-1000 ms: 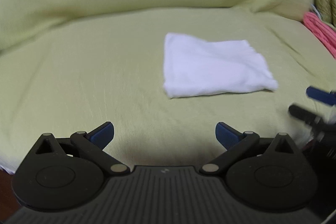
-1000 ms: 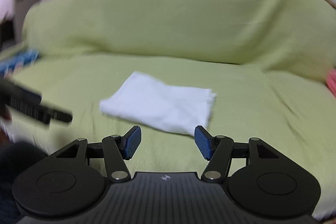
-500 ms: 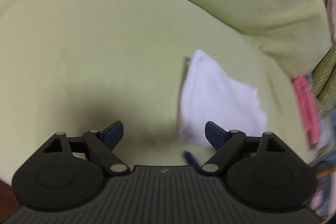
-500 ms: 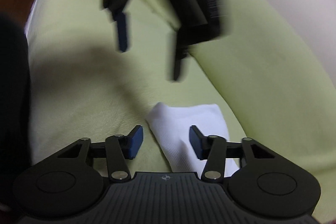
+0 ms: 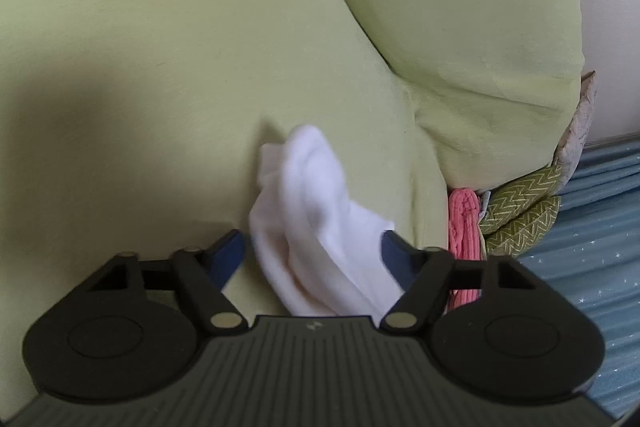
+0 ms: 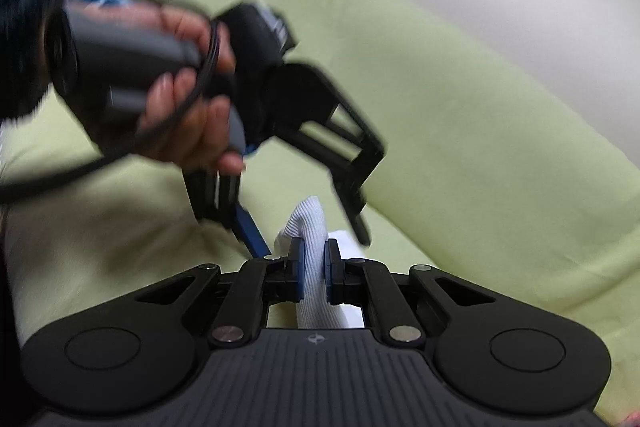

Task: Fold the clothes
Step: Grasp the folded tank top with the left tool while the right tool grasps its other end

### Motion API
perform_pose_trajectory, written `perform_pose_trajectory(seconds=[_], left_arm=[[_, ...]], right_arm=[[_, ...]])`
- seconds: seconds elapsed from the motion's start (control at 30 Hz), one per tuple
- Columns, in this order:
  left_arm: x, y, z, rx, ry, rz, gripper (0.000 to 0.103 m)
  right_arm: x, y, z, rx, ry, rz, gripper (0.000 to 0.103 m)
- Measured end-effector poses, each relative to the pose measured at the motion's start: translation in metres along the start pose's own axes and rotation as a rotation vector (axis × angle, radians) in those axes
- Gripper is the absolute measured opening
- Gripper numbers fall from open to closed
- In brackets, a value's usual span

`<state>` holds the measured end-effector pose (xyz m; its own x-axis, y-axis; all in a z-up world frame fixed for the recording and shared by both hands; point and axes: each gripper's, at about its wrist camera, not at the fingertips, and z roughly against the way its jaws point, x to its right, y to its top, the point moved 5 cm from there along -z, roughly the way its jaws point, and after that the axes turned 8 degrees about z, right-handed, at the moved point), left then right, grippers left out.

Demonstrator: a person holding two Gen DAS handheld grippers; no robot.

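- My right gripper (image 6: 313,269) is clenched on the white ribbed knit cloth (image 6: 311,227); a bunched ridge of it stands up between the blue pads, and the lower part is hidden behind the gripper body.
- My left gripper (image 5: 312,251) is spread wide, with the same white cloth (image 5: 316,215) bunched between its fingers — whether either pad touches the fabric I cannot tell.
- The cloth sits on the seat of the sofa under a light green cover (image 5: 160,47), close to the crease below the backrest.
- In the right wrist view, the left hand (image 6: 188,99) and its grey handle are blurred and block much of the seat; the left gripper's black fingers hang over the cloth.
- Beyond the seat's far end, wedged at the sofa's side: a pink knitted item (image 5: 464,227), partly cut off by the gripper, and a green zigzag-patterned fabric piece (image 5: 520,215).
- A blue star-dotted fabric (image 5: 592,251) fills the right edge; what it covers is unclear.
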<state>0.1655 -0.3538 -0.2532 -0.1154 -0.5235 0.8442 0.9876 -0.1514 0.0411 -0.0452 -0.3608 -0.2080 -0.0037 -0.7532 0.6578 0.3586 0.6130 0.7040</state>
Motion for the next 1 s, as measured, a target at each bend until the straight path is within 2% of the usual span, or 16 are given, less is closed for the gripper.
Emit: perform_pose_trajectory(seconds=[0.1,0.13,0.17,0.23,0.3,0.37,0.47,0.53,0.7,0.87,0.9,0.93,1.0], left_arm=[[0.004,0.001,-0.017,0.0,0.047,-0.042,0.027],[0.004,-0.001,-0.022,-0.002,0.064,-0.056,0.019],[0.005,-0.003,-0.025,-0.003,0.073,-0.076,0.015],[0.006,-0.007,-0.026,0.01,0.09,-0.132,0.012],[0.009,-0.011,-0.025,0.024,0.095,-0.183,0.012],[0.012,-0.013,-0.025,0.03,0.103,-0.215,0.012],[0.014,-0.014,-0.025,0.035,0.107,-0.239,0.012],[0.015,-0.015,-0.023,0.036,0.103,-0.239,0.012],[0.014,-0.015,-0.027,0.032,0.097,-0.248,0.012],[0.017,-0.009,-0.032,0.026,0.095,-0.28,0.012],[0.019,-0.009,-0.033,0.029,0.098,-0.293,0.012],[0.021,-0.009,-0.034,0.032,0.1,-0.306,0.012],[0.025,-0.009,-0.035,0.041,0.105,-0.331,0.009]], right_arm=[[0.012,-0.003,0.003,0.002,-0.014,-0.044,0.007],[0.015,-0.005,0.003,-0.012,0.005,-0.062,0.013],[0.018,-0.008,0.003,-0.035,0.039,-0.082,0.019],[0.028,-0.018,0.011,-0.064,0.113,-0.171,0.046],[0.052,-0.03,0.02,-0.087,0.185,-0.337,0.048],[0.091,-0.054,0.018,-0.136,0.234,-0.579,0.048],[0.142,-0.114,0.001,-0.259,0.22,-0.92,0.049],[0.172,-0.146,-0.013,-0.317,0.208,-1.047,0.051],[0.187,-0.186,-0.049,-0.368,0.309,-1.189,0.05],[0.183,-0.182,-0.079,-0.32,0.396,-1.204,0.048],[0.182,-0.181,-0.08,-0.321,0.398,-1.182,0.04],[0.18,-0.179,-0.079,-0.324,0.392,-1.161,0.026],[0.179,-0.18,-0.072,-0.332,0.371,-1.152,0.009]])
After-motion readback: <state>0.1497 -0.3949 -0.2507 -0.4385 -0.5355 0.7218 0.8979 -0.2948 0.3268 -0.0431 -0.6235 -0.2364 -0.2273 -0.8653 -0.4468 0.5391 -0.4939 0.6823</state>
